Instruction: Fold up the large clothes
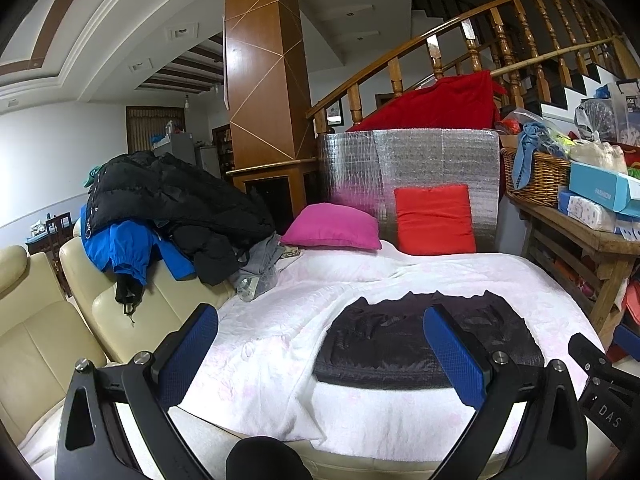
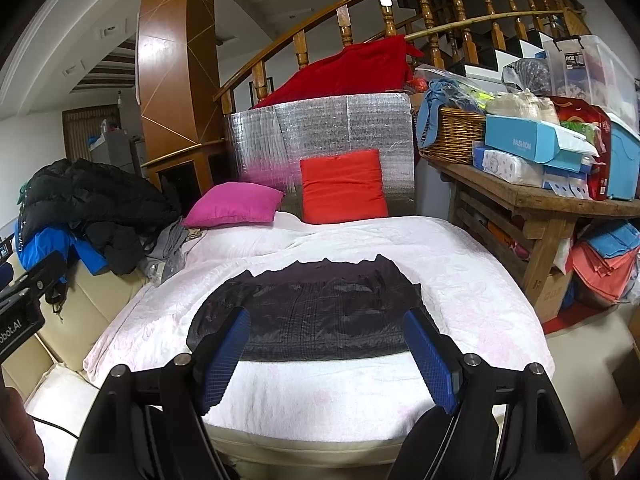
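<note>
A black quilted garment lies folded into a flat rectangle on the white blanket that covers the bed. My left gripper hovers open above the blanket's near left part, its right finger over the garment's near edge and nothing between its blue pads. My right gripper stands open in front of the garment's near edge, with nothing held. The right gripper's black body shows at the left view's right edge, and the left one's body at the right view's left edge.
A heap of dark and blue jackets sits on a cream sofa at the left. A pink pillow and a red pillow lean at the bed's head against a silver panel. A cluttered wooden table stands at the right.
</note>
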`<action>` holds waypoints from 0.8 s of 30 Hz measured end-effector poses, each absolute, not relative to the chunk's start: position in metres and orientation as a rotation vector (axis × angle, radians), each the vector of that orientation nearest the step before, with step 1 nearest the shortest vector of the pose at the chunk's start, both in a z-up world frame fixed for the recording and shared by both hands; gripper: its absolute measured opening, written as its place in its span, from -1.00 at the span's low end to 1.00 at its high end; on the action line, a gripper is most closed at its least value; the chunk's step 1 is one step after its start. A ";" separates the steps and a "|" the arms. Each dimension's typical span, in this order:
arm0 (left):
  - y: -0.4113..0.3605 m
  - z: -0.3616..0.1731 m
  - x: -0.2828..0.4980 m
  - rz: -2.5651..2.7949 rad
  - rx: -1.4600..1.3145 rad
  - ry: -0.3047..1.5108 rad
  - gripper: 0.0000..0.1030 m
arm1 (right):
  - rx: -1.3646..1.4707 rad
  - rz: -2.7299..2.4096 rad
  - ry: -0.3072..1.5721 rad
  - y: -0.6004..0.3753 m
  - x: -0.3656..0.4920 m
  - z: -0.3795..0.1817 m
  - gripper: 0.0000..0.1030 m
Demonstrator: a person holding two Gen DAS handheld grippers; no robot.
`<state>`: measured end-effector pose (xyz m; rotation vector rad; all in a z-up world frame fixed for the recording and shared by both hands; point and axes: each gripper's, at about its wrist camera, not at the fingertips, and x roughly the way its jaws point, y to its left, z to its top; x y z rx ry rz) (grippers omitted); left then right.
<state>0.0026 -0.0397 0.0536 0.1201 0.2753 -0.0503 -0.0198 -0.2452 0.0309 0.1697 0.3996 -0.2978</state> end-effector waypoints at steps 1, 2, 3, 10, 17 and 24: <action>-0.040 0.054 0.003 -0.051 0.120 0.276 0.98 | 0.170 -0.298 0.399 -0.245 -0.020 0.031 0.59; -0.040 0.054 0.003 -0.051 0.122 0.276 0.98 | 0.170 -0.298 0.399 -0.245 -0.020 0.031 0.59; -0.040 0.054 0.002 -0.049 0.122 0.275 0.98 | 0.169 -0.298 0.398 -0.245 -0.020 0.031 0.59; -0.039 0.054 0.004 -0.054 0.125 0.278 0.98 | 0.169 -0.299 0.397 -0.245 -0.019 0.031 0.59; -0.038 0.054 0.004 -0.056 0.125 0.279 0.98 | 0.168 -0.301 0.398 -0.243 -0.019 0.032 0.59; -0.037 0.054 0.006 -0.055 0.121 0.281 0.98 | 0.164 -0.301 0.395 -0.245 -0.017 0.033 0.59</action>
